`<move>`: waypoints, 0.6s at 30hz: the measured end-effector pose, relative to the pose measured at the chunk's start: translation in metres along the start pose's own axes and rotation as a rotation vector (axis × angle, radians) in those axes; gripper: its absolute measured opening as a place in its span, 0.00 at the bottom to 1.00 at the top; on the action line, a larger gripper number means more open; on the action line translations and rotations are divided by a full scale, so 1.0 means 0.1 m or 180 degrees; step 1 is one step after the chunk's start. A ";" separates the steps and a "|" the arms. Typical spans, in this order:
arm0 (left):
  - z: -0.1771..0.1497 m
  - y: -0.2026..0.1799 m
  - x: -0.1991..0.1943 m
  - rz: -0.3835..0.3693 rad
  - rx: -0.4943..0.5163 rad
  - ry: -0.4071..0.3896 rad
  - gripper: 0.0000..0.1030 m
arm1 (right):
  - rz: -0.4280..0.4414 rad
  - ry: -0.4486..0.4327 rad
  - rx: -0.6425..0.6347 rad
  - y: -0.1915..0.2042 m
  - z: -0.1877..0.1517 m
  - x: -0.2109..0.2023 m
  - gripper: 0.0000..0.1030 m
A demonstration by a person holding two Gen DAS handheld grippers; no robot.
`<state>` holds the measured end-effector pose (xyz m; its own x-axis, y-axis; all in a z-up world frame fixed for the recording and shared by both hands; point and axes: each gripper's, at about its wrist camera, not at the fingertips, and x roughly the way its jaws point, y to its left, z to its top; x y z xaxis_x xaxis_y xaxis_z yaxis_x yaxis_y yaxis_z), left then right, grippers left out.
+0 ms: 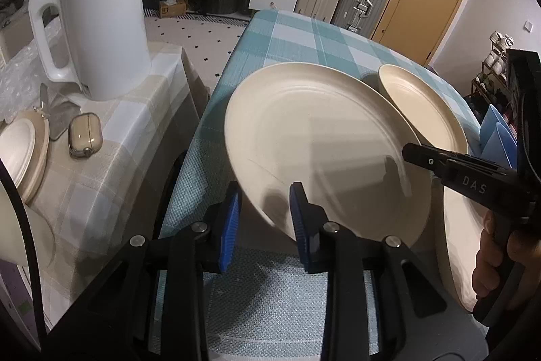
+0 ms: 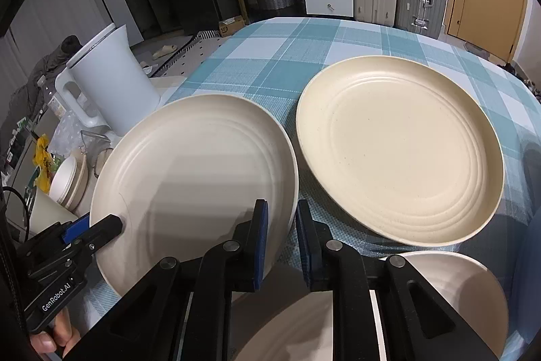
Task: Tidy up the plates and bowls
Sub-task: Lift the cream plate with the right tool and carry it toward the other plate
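My right gripper (image 2: pixel 281 225) sits closest to the lens, its blue pads pinched on the near right rim of the pale plate (image 2: pixel 192 178); my left gripper (image 1: pixel 265 208) nips the same plate at its near left rim. So the plate hangs between my two tools, tilted, its left edge raised above the teal checked tablecloth (image 2: pixel 270 56).

The relation that counts, as I judge it: the second plate (image 2: pixel 399 148) lies flat just to the right of the held one, their rims nearly touching, so my right hand is the nearer to it and a stack would mean carrying rightward and levelling out.

Count on this table: two large plates, plus one more pale dish (image 2: pixel 466 293) at the near right under my right tool; plate or bowl, I cannot tell.

Further left, on the side table, stand a white kettle (image 1: pixel 101 32) and a lidded bowl (image 1: pixel 20 154).
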<state>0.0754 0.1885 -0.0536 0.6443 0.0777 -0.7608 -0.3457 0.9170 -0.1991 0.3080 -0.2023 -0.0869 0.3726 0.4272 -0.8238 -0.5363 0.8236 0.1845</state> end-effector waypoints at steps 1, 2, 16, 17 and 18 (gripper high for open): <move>0.00 -0.01 -0.01 0.0002 0.0011 -0.0010 0.25 | -0.0012 -0.0007 -0.0010 0.00 0.00 -0.01 0.17; 0.01 -0.01 -0.02 0.0008 0.0020 -0.0019 0.25 | -0.0022 -0.0018 -0.0020 0.01 0.00 -0.02 0.17; 0.08 -0.06 -0.33 -0.0001 0.0072 -0.0226 0.25 | -0.0045 -0.0185 -0.0048 0.10 0.00 -0.35 0.17; 0.08 -0.07 -0.36 -0.0012 0.0078 -0.0237 0.25 | -0.0047 -0.0200 -0.0041 0.09 0.00 -0.38 0.17; 0.09 -0.10 -0.39 -0.0024 0.0095 -0.0253 0.25 | -0.0050 -0.0218 -0.0035 0.08 0.00 -0.42 0.17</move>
<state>0.0596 0.1801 -0.0167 0.6994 0.1006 -0.7076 -0.3209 0.9288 -0.1852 0.2878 -0.2133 -0.0510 0.4318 0.4391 -0.7879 -0.5381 0.8264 0.1656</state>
